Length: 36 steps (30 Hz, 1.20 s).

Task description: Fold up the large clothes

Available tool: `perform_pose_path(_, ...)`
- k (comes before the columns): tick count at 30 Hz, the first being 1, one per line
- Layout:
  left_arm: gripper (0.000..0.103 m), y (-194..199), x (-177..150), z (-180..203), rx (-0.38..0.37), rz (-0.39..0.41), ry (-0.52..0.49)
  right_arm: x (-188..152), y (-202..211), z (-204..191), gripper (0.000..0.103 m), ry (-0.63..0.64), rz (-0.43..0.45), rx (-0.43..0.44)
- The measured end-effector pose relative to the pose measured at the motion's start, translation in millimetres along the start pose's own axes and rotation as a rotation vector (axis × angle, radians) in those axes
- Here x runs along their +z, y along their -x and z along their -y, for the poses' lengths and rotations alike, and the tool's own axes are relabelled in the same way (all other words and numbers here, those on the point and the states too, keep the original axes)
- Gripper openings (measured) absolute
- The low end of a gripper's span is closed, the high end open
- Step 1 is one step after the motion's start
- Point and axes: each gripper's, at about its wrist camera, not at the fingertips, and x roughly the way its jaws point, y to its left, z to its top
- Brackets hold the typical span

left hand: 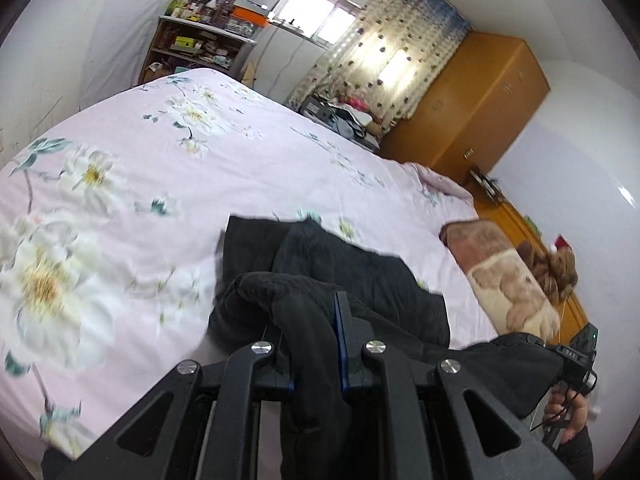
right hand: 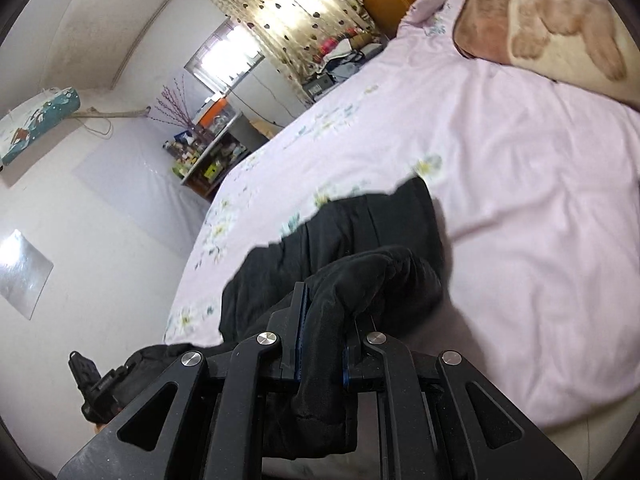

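Note:
A black garment [left hand: 344, 264] lies on the pink flowered bedspread [left hand: 168, 160], its near end lifted off the bed. My left gripper [left hand: 312, 316] is shut on a thick bunch of that black cloth, which bulges over its fingers. In the right wrist view the same black garment [right hand: 352, 224] stretches away across the bedspread [right hand: 520, 184], and my right gripper [right hand: 324, 308] is shut on another bunched fold of it. The right gripper's body and a hand [left hand: 568, 412] show at the lower right of the left wrist view. The left gripper's body [right hand: 96, 384] shows at the lower left of the right wrist view.
A brown and cream plush pillow [left hand: 508, 280] lies at the head of the bed, also seen as a pillow [right hand: 552, 20]. A wooden wardrobe [left hand: 476, 108], a curtained window [left hand: 380, 64] and a cluttered shelf [left hand: 196, 48] stand beyond the bed. White walls surround it.

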Motion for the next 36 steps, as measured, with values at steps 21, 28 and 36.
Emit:
perform_pose_path(21, 0.021, -238.6, 64.2, -58.1, 0.17, -0.217, 0.129, 97.1, -249.6, 80.7, 0.024, -0.213, -0.242, -0.165)
perform_pose_path(28, 0.028, -230.5, 75.5, -51.3, 0.134, -0.245, 0.097, 101.9, -241.1, 84.2, 0.036, -0.25, -0.244, -0.113)
perform_pose_path(36, 0.069, -179.3, 113.1, -36.0, -0.016, -0.135, 0.157, 133.4, -175.9, 50.7, 0.064, -0.175, -0.08, -0.004)
